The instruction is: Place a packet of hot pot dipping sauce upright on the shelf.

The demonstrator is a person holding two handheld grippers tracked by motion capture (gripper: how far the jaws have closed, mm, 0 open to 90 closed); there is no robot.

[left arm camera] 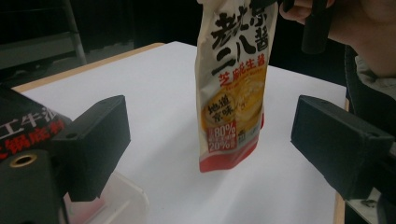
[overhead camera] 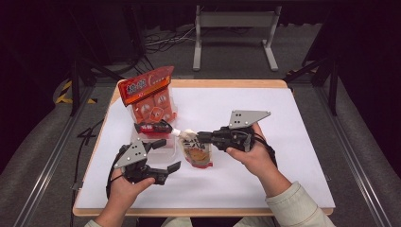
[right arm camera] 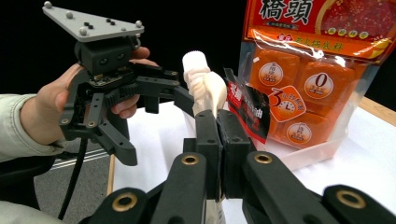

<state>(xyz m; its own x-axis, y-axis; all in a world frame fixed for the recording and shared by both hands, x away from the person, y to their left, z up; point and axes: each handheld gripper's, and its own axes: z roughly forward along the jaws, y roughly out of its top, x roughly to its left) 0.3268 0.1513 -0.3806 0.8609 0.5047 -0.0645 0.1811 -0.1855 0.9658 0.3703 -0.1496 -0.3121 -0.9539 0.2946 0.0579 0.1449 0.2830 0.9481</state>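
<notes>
Pouch [overhead camera: 197, 152] held upright by its neck, base on the white surface [overhead camera: 265, 118].
Right tongs [overhead camera: 193, 138] are clamped tight just below its spout; left tongs [overhead camera: 166, 156] gape wide, empty, just beside it. The left gripper view shows its printed front (the right gripper view, its ribbed spout [right arm camera: 196, 63]).

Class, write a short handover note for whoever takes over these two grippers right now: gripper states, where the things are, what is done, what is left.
Right gripper: shut on the spout pouch, holding it upright by its top, bottom edge on the table.
Left gripper: open, empty, near the pouch.
Clear tray holds the orange bag and a dark packet.
Done: pouch gripped.
Left: probably place it in the tray.
</notes>
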